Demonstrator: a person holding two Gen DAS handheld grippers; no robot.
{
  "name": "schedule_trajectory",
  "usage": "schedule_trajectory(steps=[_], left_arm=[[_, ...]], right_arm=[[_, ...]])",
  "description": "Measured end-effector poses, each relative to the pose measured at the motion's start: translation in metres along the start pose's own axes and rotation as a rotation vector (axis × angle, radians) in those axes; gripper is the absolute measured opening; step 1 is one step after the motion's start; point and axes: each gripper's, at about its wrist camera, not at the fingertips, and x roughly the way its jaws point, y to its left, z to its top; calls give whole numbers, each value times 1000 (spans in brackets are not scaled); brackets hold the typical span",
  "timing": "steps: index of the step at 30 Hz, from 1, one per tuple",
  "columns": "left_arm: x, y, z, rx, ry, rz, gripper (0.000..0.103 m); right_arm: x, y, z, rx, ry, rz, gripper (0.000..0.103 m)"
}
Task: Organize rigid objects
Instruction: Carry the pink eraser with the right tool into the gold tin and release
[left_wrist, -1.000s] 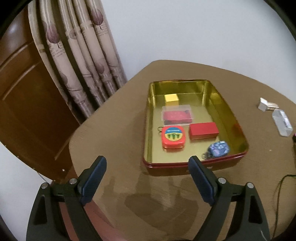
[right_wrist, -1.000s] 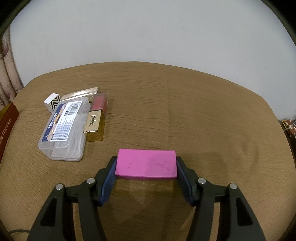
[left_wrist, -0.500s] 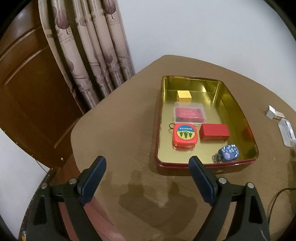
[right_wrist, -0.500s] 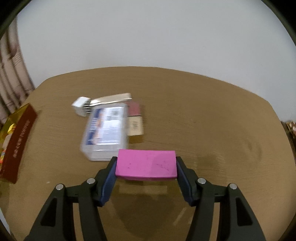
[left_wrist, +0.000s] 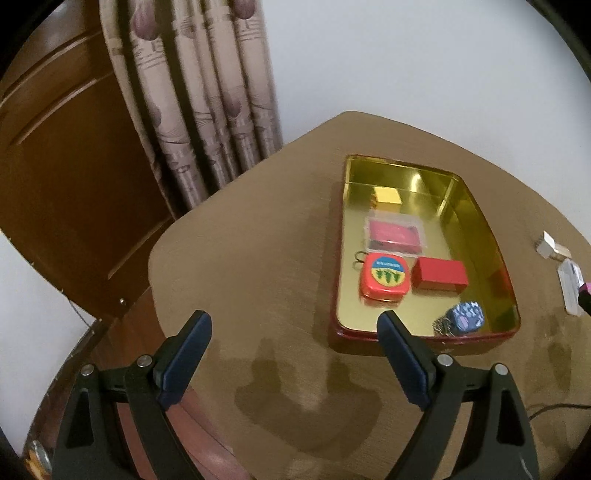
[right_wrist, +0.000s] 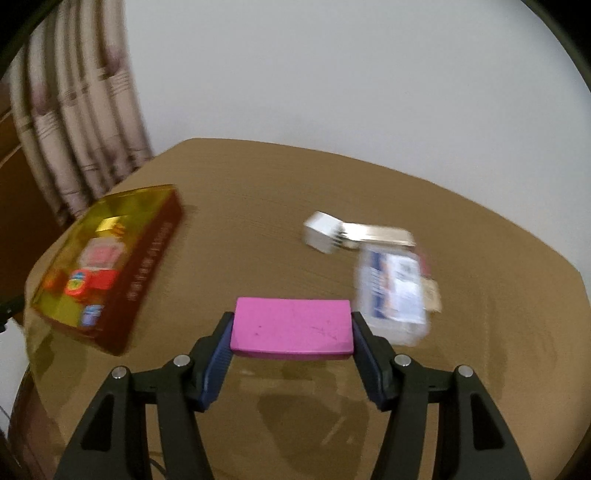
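Note:
My right gripper (right_wrist: 291, 325) is shut on a pink rectangular block (right_wrist: 291, 328), held above the brown table with its two ends between the blue pads. A gold tin tray (right_wrist: 110, 201) with red sides lies to its left; the same tray (left_wrist: 476, 218) holds a yellow block (left_wrist: 388, 195), a clear case with a red insert (left_wrist: 395, 234), a red round-cornered tin (left_wrist: 386, 277), a red box (left_wrist: 439, 275) and a blue patterned piece (left_wrist: 465, 317). My left gripper (left_wrist: 293, 326) stands open and empty over the table's near left, short of the tray.
A clear plastic box with a label (right_wrist: 395, 291), a white cube (right_wrist: 321, 230) and a flat metallic piece (right_wrist: 380, 234) lie right of the pink block. A curtain (left_wrist: 199, 99) and a wooden door (left_wrist: 66, 170) stand left of the table. A dark cable (left_wrist: 554, 408) runs near the right edge.
The right gripper has swung left and upward with the pink block, bringing the tray into its view. The left gripper drifted slightly and rolled, so the tray sits farther right in its view.

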Motion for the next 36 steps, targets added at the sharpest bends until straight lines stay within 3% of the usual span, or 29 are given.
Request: schedule_trajectory(steps=[6,18,27,36], left_arm=[[0,18,4,-61,-1,32,89],[0,48,9,-165,-12,119,89],[2,47,8,-174,5,105,89],[5,40,7,-150,20,77,90]], right_arm=[[-12,59,17,-90,-16,89,61],[8,170,28,-257,-9,204,61],[48,213,35,-305,54,197,61],[80,220,36,-309,118,166,62]])
